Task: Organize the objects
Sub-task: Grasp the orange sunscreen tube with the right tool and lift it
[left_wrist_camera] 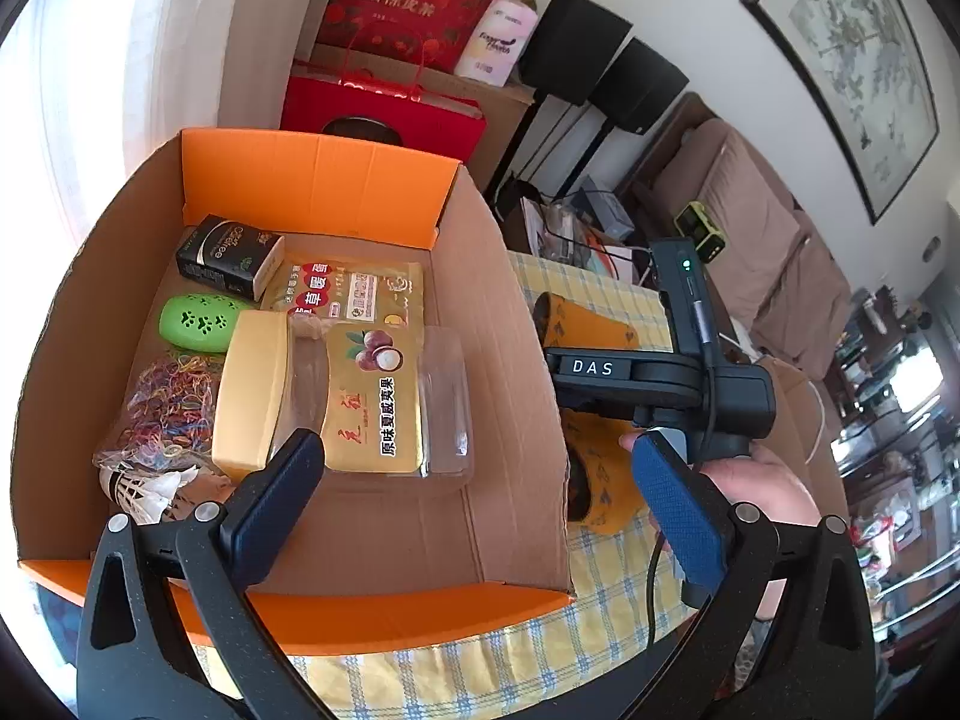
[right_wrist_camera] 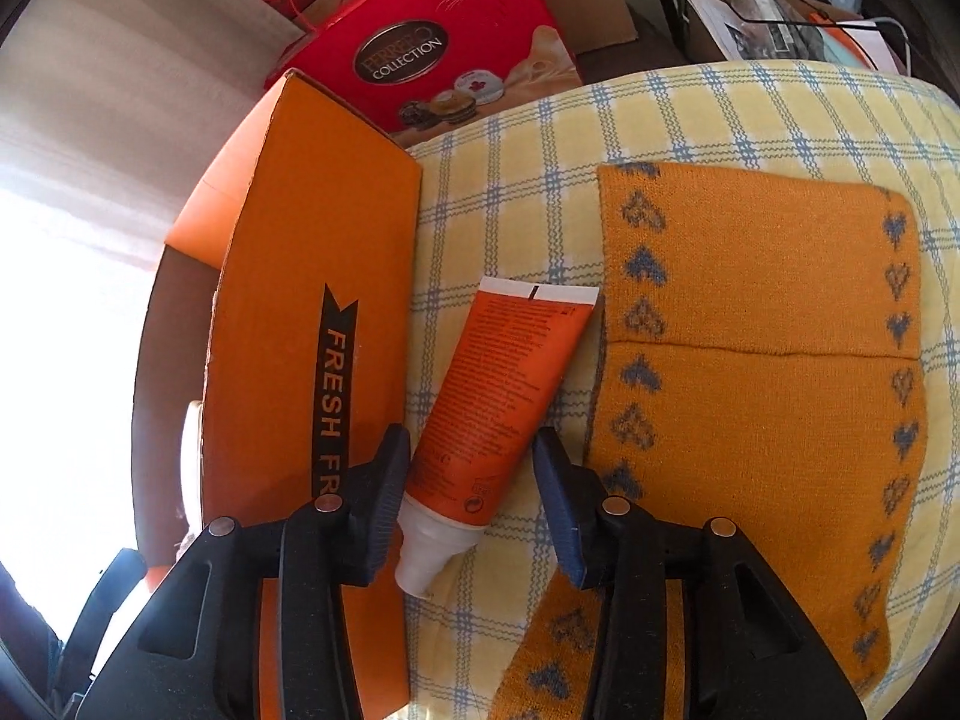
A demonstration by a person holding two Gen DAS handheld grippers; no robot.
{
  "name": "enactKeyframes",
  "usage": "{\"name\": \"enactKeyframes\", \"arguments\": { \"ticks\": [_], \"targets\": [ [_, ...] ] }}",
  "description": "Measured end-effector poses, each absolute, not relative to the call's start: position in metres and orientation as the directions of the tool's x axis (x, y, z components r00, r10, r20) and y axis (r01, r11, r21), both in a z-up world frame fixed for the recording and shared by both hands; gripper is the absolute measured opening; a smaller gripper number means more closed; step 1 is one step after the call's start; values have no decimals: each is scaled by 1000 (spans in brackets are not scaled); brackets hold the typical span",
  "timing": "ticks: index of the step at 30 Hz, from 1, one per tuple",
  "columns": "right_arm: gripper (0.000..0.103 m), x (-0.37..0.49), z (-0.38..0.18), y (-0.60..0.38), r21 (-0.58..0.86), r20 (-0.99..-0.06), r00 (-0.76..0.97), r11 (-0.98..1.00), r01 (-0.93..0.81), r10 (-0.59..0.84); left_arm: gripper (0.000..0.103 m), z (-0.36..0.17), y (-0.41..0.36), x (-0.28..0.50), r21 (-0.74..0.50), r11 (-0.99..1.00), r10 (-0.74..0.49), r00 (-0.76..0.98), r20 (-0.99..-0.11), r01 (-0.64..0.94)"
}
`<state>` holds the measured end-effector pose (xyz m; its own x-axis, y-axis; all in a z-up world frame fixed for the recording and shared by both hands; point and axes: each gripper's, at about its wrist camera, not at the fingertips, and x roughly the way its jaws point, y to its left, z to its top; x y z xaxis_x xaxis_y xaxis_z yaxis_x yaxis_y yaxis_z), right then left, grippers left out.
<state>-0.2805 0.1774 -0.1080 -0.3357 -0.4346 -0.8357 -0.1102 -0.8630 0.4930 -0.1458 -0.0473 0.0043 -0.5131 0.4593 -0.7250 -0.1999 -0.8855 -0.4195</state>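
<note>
Orange tube (right_wrist_camera: 501, 396), likely ungripped, right gripper (right_wrist_camera: 468, 501)

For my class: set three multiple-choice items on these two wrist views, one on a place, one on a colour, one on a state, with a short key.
1. Where does the orange tube lie?
A. inside the box
B. on the checked cloth, beside the box
C. on the sofa

2. What colour is the lid of the clear jar in the box?
A. yellow
B. red
C. black

3. How does the left gripper stand?
A. shut on the jar
B. holding the tube
C. open, holding nothing

Key: B, it rests on cloth against the box's outer wall; A, its lid shows yellow; C, its fingers stand wide apart above the box.
</note>
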Motion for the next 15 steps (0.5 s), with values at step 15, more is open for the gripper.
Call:
{"name": "enactKeyframes", "arguments": {
  "ticks": [15],
  "targets": [
    [30,-265,-80,194,513,-799,-379,-858,-25,-467,103,6,-37,-141,-446,-867,494,-491,-718,-222]
  ]
}}
